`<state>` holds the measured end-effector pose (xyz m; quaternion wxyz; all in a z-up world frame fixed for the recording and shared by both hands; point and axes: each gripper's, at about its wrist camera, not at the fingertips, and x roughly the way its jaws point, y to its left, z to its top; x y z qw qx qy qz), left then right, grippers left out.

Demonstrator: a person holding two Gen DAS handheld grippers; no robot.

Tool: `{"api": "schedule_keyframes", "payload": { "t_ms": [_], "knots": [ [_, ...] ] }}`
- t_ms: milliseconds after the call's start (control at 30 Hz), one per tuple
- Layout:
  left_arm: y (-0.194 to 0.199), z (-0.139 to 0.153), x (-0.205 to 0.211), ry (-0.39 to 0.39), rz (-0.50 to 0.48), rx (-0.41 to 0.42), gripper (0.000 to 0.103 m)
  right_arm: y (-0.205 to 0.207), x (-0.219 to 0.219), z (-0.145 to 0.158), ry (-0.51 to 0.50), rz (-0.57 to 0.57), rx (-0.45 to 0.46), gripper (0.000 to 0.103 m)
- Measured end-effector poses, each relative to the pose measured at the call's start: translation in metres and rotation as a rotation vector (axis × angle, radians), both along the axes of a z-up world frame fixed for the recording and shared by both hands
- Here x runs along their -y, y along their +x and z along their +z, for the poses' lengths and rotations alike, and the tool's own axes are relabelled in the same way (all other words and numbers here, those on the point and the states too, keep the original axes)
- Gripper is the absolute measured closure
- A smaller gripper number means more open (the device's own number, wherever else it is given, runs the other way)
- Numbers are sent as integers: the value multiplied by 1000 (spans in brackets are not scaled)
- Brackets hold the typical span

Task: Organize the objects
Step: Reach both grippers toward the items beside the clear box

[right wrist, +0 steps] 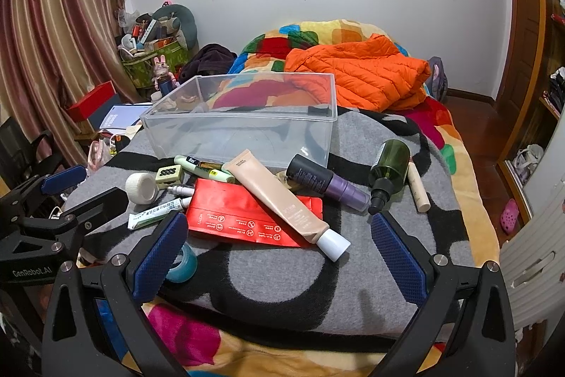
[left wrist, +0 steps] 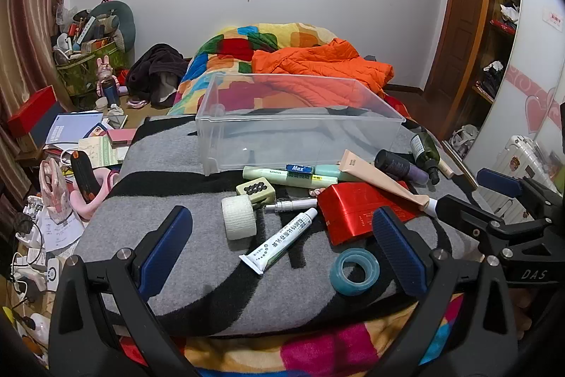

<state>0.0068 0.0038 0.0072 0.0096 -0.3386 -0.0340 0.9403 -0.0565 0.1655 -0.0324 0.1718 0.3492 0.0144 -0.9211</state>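
"Max" box (left wrist: 299, 168), "MINISO" pen (left wrist: 279, 172) (pale green)

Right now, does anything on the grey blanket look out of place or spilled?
Nothing is spilled. The clear bin is empty, while the items lie heaped before it: the beige tube rests across the red pouch.

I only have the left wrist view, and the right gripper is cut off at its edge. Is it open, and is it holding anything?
Observer: Open. The right gripper has its pads wide apart, with nothing gripped.
Operator: What lies right of the green bottle?
Observer: Beside the green bottle, a slim cream tube lies on the grey blanket.
Operator: Is there anything on the floor on that side?
Observer: A pink slipper.
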Motion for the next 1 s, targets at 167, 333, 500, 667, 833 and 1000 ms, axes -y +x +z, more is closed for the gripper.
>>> {"api": "schedule_keyframes", "payload": {
  "t_ms": [167,333,500,667,833,1000],
  "knots": [
    [0,0,0,0,-1,0,0,0,1,0,3,1,3,0],
    [0,0,0,1,0,0,0,2,2,0,2,4,4,0],
    [2,0,1,6,-1,3,0,1,2,0,2,3,6,0],
    [1,0,1,4,-1,3,0,2,3,-1,1,3,5,0],
    [2,-1,2,10,-4,9,0,2,2,-1,-4,1,5,0],
    [0,-3,4,15,-4,20,0,1,1,-2,-8,-1,7,0]
  ]
}}
